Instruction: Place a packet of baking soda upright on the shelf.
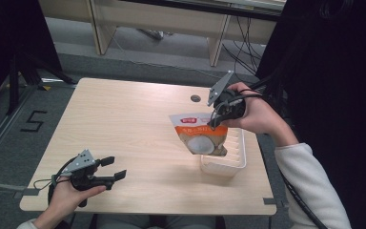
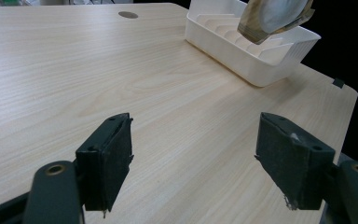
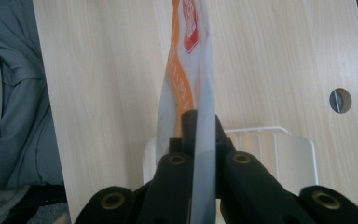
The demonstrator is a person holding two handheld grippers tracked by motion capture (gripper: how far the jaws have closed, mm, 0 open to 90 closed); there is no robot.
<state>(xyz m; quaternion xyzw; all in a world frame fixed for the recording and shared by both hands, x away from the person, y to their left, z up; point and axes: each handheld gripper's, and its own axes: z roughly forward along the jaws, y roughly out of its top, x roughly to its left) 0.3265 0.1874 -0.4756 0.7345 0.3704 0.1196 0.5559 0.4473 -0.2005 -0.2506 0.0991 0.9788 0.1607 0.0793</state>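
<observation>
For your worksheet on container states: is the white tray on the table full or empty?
Empty. The tray's ribbed floor shows bare in the left gripper view; the pouch hangs above it, pinched in the right gripper, not resting inside.

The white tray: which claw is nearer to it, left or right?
Right. The right claw hangs just above the white tray, gripping a snack pouch; the left claw sits far across the table.

Your right gripper [image 1: 218,116] and left gripper [image 1: 116,168] are black, each topped by a grey triangular plate; your sleeve [image 1: 310,186] looks cream, perhaps fleece.
</observation>
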